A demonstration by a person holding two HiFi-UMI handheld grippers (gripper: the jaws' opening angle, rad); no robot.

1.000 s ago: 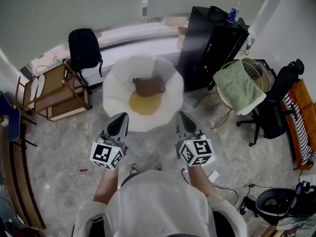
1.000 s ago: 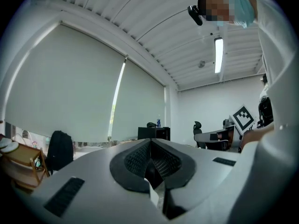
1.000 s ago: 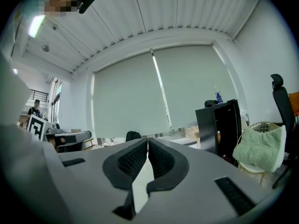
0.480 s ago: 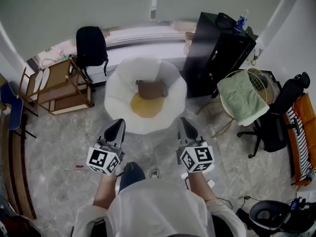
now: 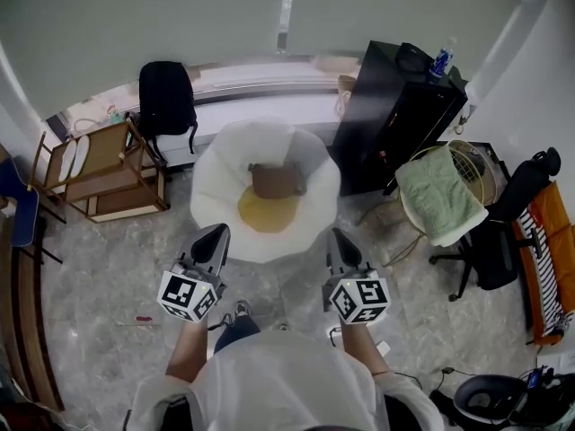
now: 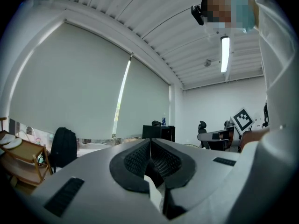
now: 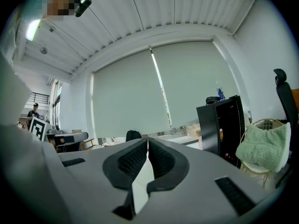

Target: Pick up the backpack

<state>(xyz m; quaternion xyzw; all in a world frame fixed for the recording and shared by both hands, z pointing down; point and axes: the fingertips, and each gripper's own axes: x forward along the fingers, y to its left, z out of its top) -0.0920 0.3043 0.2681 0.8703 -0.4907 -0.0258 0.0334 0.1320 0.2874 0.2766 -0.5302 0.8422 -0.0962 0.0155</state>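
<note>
The black backpack stands upright against the low window ledge at the back left, well ahead of both grippers. It shows small at the left in the left gripper view and just above the jaws in the right gripper view. My left gripper is held level in front of the person, its jaws shut with nothing between them. My right gripper is beside it, also shut and empty. Both point toward the window wall.
A round white chair with a brown bag and yellow cushion stands directly ahead. Left of it is a wooden rack, right of it a black cabinet. Further right are a wire chair with a green towel and an office chair.
The person's feet have shifted and the head view has swung slightly. Both grippers have drifted a little with the body, jaws staying shut and empty.
</note>
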